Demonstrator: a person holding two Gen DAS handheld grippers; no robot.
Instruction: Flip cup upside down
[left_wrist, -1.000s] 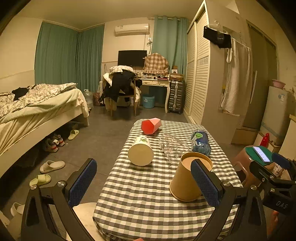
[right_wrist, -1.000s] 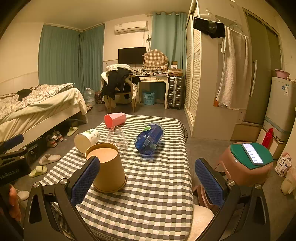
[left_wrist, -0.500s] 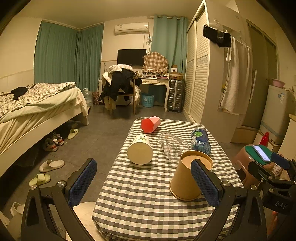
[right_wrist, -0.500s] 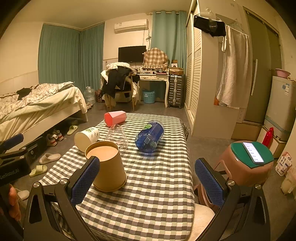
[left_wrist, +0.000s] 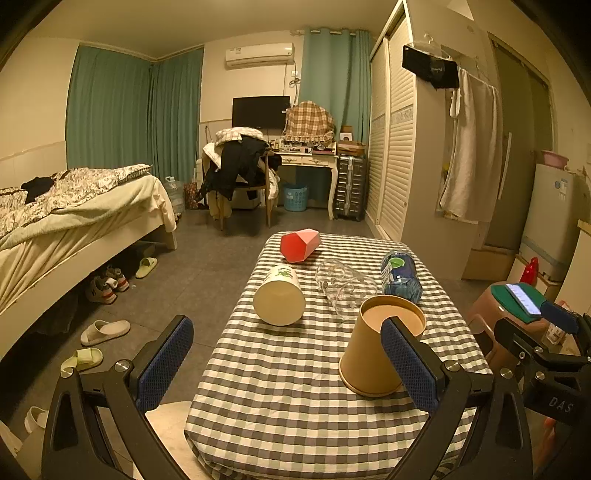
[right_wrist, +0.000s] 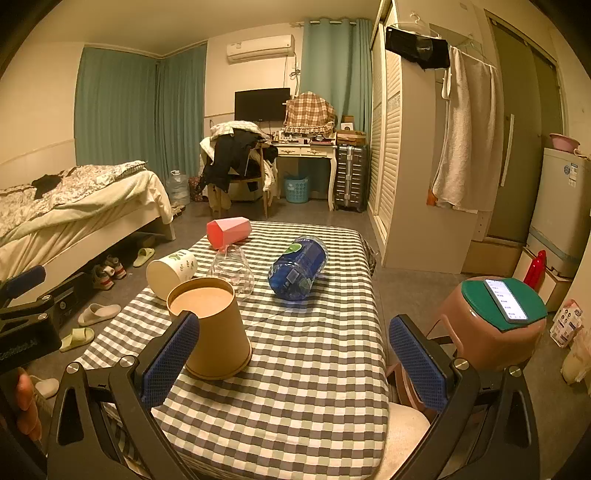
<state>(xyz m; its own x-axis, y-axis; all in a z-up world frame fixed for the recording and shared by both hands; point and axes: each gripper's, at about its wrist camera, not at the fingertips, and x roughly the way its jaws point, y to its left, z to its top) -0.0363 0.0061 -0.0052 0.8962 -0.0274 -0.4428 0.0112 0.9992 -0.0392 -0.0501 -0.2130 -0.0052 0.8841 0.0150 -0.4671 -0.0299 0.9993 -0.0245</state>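
Note:
A brown paper cup (left_wrist: 376, 347) stands upside down on the checkered table (left_wrist: 295, 387), also in the right wrist view (right_wrist: 214, 328). A white paper cup (left_wrist: 279, 300) (right_wrist: 170, 268), a clear glass cup (left_wrist: 341, 286) (right_wrist: 232, 269), a red faceted cup (left_wrist: 299, 244) (right_wrist: 228, 230) and a blue bottle (left_wrist: 400, 275) (right_wrist: 298, 267) lie on their sides behind it. My left gripper (left_wrist: 288, 369) is open and empty near the table's front edge. My right gripper (right_wrist: 293, 365) is open and empty over the table's near right.
A brown stool (right_wrist: 491, 325) with a phone (right_wrist: 505, 300) on a green pad stands right of the table. A bed (left_wrist: 74, 210) is at the left with slippers (left_wrist: 105, 331) on the floor. A wardrobe (left_wrist: 406, 147) stands at the right.
Both grippers have drifted slightly; the scene shifted down a little in view. No object on the table has moved.

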